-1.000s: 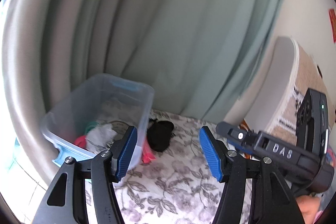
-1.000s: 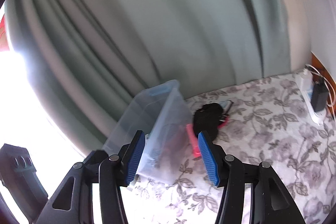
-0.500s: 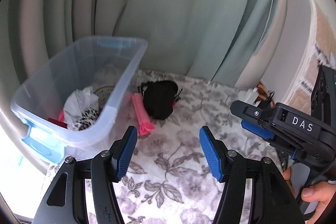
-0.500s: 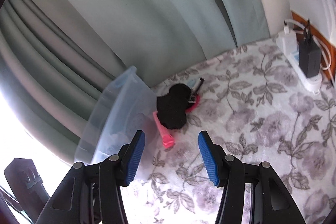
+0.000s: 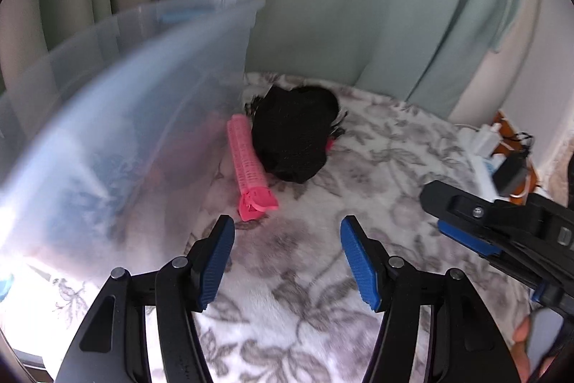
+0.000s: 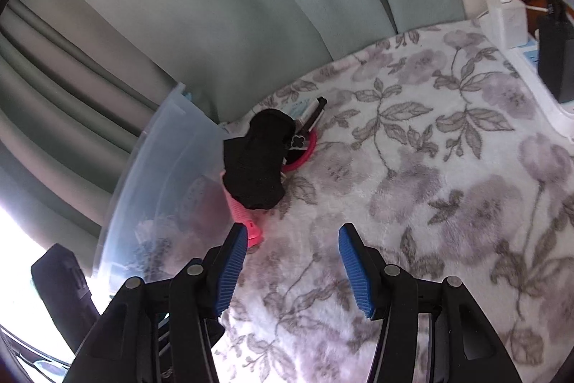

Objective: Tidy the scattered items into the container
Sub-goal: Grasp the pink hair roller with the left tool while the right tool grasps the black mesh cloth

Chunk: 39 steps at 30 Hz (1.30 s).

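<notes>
1. Container (image 5: 136,117) stood on the blanket (image 5: 305,311), left of the clip (image 5: 249,167).
2. Pouch (image 5: 294,135) lay just right of the clip (touching it).
3. Power strip (image 6: 534,67) lay far right.

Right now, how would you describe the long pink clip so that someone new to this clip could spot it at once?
Find the clear plastic bin on the floral blanket in front of the green curtain. Just outside the bin's side wall lies a small pile led by a black fabric bundle. The pink hair clip lies between bin and bundle: a long, ridged, bright pink bar, the only straight rigid piece there.
</notes>
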Tool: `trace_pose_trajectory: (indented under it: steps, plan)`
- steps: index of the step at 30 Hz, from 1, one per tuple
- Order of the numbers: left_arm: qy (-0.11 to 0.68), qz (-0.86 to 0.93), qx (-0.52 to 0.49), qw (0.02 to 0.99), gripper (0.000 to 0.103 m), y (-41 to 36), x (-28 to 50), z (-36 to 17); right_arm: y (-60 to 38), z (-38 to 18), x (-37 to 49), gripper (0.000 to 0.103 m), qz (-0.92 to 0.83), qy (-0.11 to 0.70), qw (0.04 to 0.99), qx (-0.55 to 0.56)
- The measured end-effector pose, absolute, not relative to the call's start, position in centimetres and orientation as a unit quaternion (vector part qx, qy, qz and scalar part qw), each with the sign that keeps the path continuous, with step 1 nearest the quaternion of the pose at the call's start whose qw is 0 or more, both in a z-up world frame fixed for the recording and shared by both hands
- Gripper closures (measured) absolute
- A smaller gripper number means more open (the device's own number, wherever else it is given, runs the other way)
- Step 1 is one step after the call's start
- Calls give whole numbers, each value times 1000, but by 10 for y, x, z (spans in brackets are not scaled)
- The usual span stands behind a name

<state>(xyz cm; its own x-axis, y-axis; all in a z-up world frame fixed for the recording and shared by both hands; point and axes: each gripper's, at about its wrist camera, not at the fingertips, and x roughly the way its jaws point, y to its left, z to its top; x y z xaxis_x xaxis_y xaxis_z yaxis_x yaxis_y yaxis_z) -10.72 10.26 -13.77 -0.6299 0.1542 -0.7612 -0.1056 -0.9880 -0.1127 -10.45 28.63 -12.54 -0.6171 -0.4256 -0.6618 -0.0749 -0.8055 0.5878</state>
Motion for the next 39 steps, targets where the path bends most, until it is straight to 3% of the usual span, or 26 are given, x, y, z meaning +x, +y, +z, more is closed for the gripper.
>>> trace_pose_trajectory:
  steps: [23,32,34,36,39]
  plan:
    - [-27,902,-429,32,41,105,-165,-185,258,-163,-196,46,-835,-261,190,445]
    - [-28,903,-429,20,60,100,-172,-189,242,-172,-221,47,-826,-253,216,456]
    - [-34,902,-430,17,67,96,-173,-190,240,-173,-221,59,-824,-257,222,454]
    - [-36,902,-431,16,67,93,-174,-190,241,-173,-220,78,-824,-260,222,451]
    - [-40,900,-433,18,69,93,-175,-189,245,-169,-214,89,-829,-263,218,443]
